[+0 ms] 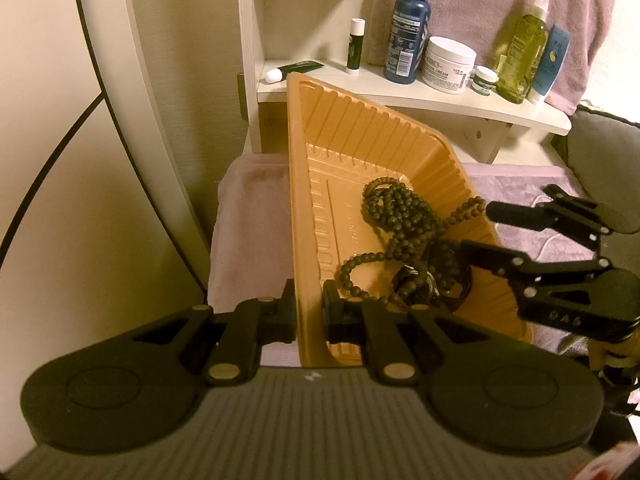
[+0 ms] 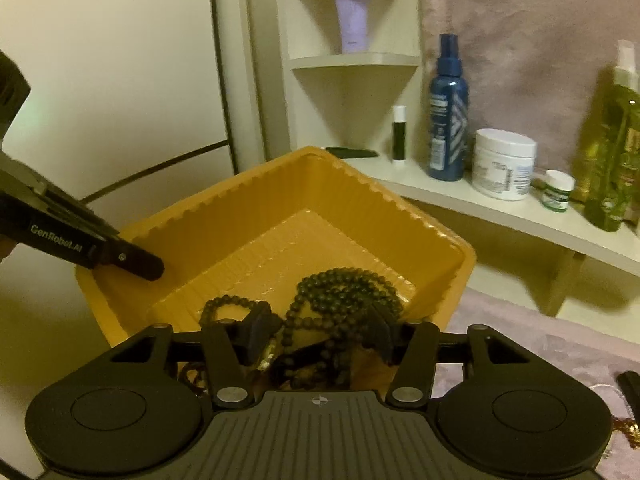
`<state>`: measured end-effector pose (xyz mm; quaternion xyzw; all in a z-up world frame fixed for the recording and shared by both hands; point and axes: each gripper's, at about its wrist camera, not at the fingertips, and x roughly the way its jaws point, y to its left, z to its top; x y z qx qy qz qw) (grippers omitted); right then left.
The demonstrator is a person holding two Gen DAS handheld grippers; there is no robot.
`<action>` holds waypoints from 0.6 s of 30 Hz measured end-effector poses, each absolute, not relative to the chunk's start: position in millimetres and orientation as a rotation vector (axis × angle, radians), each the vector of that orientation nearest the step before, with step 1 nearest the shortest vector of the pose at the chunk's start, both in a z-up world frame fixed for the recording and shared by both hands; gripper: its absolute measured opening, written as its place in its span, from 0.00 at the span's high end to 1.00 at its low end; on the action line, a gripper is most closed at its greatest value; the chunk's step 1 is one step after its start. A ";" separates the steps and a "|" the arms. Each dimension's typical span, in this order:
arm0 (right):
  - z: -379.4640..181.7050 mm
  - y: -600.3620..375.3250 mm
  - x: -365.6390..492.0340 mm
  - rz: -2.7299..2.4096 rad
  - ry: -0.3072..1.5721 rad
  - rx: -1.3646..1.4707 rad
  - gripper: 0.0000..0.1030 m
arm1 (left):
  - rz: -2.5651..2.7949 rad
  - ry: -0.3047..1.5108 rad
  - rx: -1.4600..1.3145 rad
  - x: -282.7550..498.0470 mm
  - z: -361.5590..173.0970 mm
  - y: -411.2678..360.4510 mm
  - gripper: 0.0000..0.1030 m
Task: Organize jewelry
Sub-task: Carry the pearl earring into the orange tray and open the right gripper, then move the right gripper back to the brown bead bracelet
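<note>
An orange ribbed plastic tray [image 1: 360,128] is held tilted above the pink cloth. My left gripper [image 1: 310,312] is shut on the tray's near wall. Dark bead necklaces [image 1: 400,216] lie bunched in the tray's low corner, with a dark ring-shaped piece [image 1: 448,280] among them. My right gripper [image 1: 476,226] reaches in from the right, jaws apart, over the beads. In the right wrist view the right gripper [image 2: 320,332] is open around the bead pile [image 2: 344,292] inside the tray [image 2: 280,196]. The left gripper's finger [image 2: 136,262] grips the tray's left rim.
A white corner shelf [image 1: 440,100] behind holds a blue spray bottle [image 1: 406,28], a white cream jar [image 1: 450,64], a small jar [image 1: 484,80], green bottles [image 1: 520,52] and a lip balm stick [image 1: 355,46]. Pink cloth [image 1: 248,216] covers the surface below. A gold chain [image 2: 628,428] lies at right.
</note>
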<state>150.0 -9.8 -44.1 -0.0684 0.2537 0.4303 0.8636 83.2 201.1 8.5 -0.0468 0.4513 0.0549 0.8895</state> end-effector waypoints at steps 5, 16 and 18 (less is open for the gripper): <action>-39.4 -28.9 153.6 0.840 0.516 -0.119 0.48 | 0.114 0.938 -0.099 83.1 8.4 201.7 0.90; -46.8 -96.4 158.9 0.637 0.522 -0.053 0.48 | 0.116 0.936 -0.097 83.3 8.7 201.2 0.90; -51.6 -109.0 159.0 0.599 0.529 -0.051 0.48 | 0.116 0.935 -0.096 83.0 8.5 201.2 0.90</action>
